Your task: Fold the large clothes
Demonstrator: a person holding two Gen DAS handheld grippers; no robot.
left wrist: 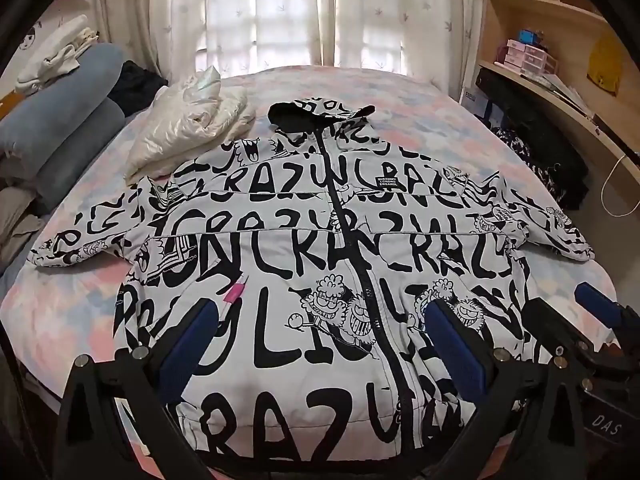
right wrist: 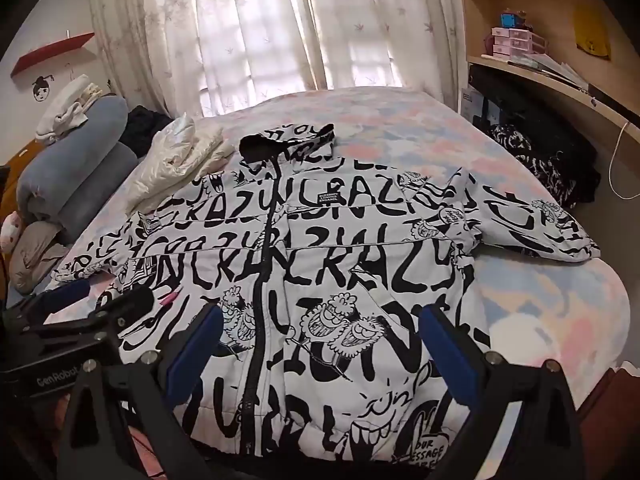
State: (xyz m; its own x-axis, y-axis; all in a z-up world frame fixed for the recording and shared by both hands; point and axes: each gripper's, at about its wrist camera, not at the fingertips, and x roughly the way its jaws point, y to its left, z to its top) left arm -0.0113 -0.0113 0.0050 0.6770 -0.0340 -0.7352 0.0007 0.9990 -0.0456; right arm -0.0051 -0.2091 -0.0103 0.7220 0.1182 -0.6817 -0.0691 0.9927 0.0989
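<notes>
A big white hooded jacket (left wrist: 304, 240) (right wrist: 320, 264) printed with black letters and cartoon faces lies front up and zipped on the bed, sleeves spread out to both sides, hood at the far end. My left gripper (left wrist: 320, 340) hovers open over the jacket's lower hem, blue pads wide apart with nothing between them. My right gripper (right wrist: 320, 344) is also open above the hem, a little right of the zip. In the left wrist view the right gripper (left wrist: 568, 312) shows at the right edge; in the right wrist view the left gripper (right wrist: 100, 300) shows at the left edge.
A folded cream puffer jacket (left wrist: 188, 128) (right wrist: 176, 160) lies by the left shoulder. Rolled blue bedding (left wrist: 68, 120) and other clothes pile along the left. A wooden desk and shelves (left wrist: 560, 60) stand to the right, with dark clothes (right wrist: 540, 164) beside the bed (left wrist: 400, 92). Curtains (right wrist: 280, 40) hang behind.
</notes>
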